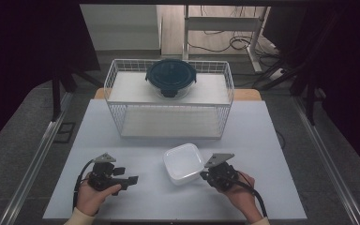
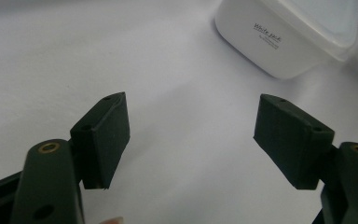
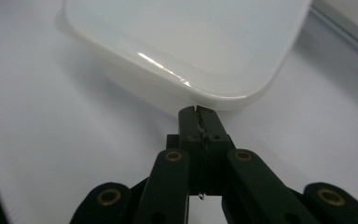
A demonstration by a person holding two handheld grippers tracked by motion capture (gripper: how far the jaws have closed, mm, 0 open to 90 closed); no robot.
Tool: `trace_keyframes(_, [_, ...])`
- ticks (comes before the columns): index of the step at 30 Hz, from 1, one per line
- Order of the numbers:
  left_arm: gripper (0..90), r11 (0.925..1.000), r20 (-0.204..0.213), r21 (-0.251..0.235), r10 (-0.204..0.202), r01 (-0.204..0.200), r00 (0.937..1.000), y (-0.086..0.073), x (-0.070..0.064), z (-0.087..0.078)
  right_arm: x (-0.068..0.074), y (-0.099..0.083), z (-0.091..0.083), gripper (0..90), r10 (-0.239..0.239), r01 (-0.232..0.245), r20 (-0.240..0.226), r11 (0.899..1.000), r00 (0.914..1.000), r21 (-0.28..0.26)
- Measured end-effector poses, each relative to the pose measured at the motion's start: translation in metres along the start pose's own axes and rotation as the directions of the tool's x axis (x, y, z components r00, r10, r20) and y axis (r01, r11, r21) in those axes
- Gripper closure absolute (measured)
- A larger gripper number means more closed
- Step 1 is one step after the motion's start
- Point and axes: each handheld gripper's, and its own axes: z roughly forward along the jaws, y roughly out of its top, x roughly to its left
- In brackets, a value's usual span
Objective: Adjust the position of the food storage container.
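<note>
A white square plastic container (image 1: 183, 162) sits on the table near the front, right of centre. My right gripper (image 1: 203, 175) is shut, and its tips rest against the container's (image 3: 191, 42) near corner, just under the rim; the right gripper (image 3: 198, 112) has nothing visible between its jaws. My left gripper (image 1: 132, 180) lies low over the table to the container's left, pointing toward it. In the left gripper view the left gripper (image 2: 191, 135) stands wide open over bare table, with the container (image 2: 289, 37) ahead at the upper right.
A white wire rack (image 1: 168, 119) with two shelves stands at the back of the table. A round container with a dark lid (image 1: 171, 77) sits on its top shelf. The pale table (image 1: 98, 136) is bordered by floor and metal rails.
</note>
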Motion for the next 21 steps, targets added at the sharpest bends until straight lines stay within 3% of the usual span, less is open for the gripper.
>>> trace_keyframes(10, [25.9,0.9999,0.0,0.009,0.005,-0.005,1.0,0.0,0.001,0.001,-0.033,0.018,0.019,89.3,0.059,-0.059,0.045,0.998,0.9972,-0.002])
trace_keyframes(15, [25.9,1.0,-0.001,0.008,0.003,-0.003,1.0,-0.001,0.001,0.0,-0.04,0.022,0.023,89.3,0.074,-0.074,0.065,0.997,0.9952,0.006])
trace_keyframes(21, [26.0,1.0,0.0,0.006,0.002,-0.002,1.0,0.0,0.002,0.0,-0.042,0.025,0.006,89.3,0.092,-0.089,0.089,0.995,0.9918,-0.043])
